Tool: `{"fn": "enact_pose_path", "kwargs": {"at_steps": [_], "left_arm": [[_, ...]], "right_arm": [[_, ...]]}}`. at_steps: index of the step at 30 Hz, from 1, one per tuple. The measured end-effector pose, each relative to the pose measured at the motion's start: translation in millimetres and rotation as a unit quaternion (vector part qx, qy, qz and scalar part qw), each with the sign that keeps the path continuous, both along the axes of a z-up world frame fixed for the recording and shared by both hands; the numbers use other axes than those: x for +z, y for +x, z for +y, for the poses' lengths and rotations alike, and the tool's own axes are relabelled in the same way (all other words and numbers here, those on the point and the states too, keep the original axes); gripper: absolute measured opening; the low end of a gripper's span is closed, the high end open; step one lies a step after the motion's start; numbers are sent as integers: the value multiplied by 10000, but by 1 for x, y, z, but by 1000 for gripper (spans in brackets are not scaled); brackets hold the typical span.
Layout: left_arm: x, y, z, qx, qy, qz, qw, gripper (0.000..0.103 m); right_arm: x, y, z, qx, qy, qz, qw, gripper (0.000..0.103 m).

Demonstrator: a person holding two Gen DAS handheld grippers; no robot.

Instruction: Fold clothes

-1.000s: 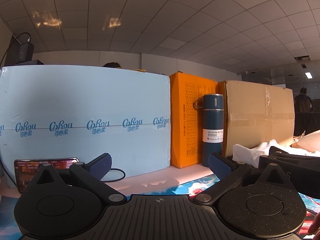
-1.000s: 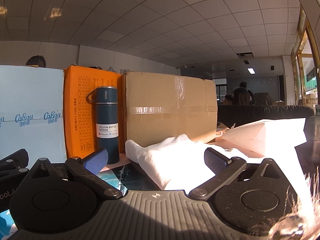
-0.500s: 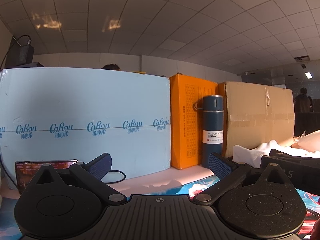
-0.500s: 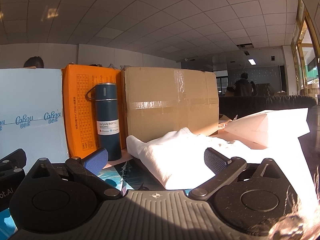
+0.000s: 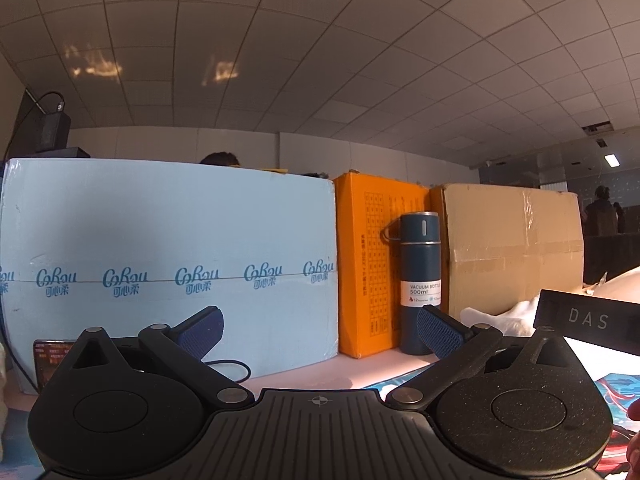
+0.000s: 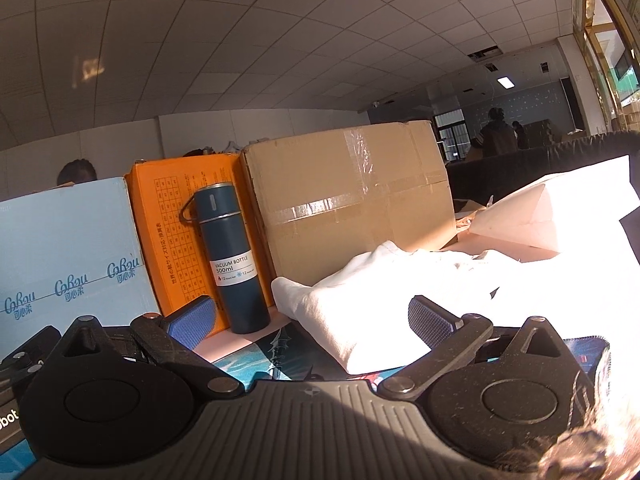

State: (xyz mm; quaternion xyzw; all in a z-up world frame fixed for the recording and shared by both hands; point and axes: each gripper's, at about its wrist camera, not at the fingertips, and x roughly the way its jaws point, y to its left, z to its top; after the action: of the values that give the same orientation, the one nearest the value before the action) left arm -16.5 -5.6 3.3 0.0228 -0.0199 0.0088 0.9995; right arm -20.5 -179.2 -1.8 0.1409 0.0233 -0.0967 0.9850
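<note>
Both my wrist cams sit low near table, facing fwd; both see the bottle (image 5: 420, 280) (image 6: 232, 256) and the boxes behind.

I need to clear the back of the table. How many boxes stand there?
3, in a row: a light blue box on the left, an orange box in the middle behind the bottle, a brown cardboard box on the right.

My right gripper (image 6: 310, 320) has tilted, so the boxes now slant up to the right. In my left view its body (image 5: 588, 320) sits higher at right edge.
</note>
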Motion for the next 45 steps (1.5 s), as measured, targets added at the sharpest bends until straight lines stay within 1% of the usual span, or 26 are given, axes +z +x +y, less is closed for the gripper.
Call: {"fn": "enact_pose_path", "kwargs": {"at_steps": [6, 9, 10, 15, 19, 24, 27, 30, 34, 37, 42, 45], "left_arm": [[1, -6, -4, 77, 102, -196, 9997, 103], [1, -9, -9, 202, 269, -289, 9990, 103], [1, -10, -11, 207, 333, -287, 9988, 103], [1, -8, -15, -63, 472, -67, 9988, 103], [0, -14, -16, 185, 507, -149, 9984, 103], [2, -28, -14, 489, 516, -416, 9966, 103], [5, -36, -9, 506, 404, -291, 9975, 103], [8, -47, -1, 503, 275, -214, 9981, 103], [16, -67, 19, 653, 154, -353, 9971, 103], [20, -83, 36, 853, 237, -467, 9950, 103], [27, -113, 79, 1401, 307, -615, 9878, 103], [33, -130, 105, 1767, 329, -721, 9811, 103]], "right_arm": [[0, -5, -6, 202, 244, -194, 9993, 103], [-1, -7, -7, 217, 304, -240, 9990, 103], [-1, -7, -8, 217, 317, -259, 9989, 103], [-2, -8, -12, 271, 462, -320, 9980, 103], [-3, -6, -17, 418, 632, -333, 9966, 103], [-4, -8, -19, 640, 763, -432, 9941, 103], [-4, -10, -20, 858, 855, -534, 9912, 103], [-4, -12, -23, 1034, 989, -615, 9878, 103], [-4, -16, -22, 1283, 1007, -738, 9838, 103], [-3, -20, -17, 1497, 902, -796, 9814, 103], [2, -25, 0, 1922, 609, -733, 9767, 103], [10, -31, 16, 2317, 587, -568, 9694, 103]]}}
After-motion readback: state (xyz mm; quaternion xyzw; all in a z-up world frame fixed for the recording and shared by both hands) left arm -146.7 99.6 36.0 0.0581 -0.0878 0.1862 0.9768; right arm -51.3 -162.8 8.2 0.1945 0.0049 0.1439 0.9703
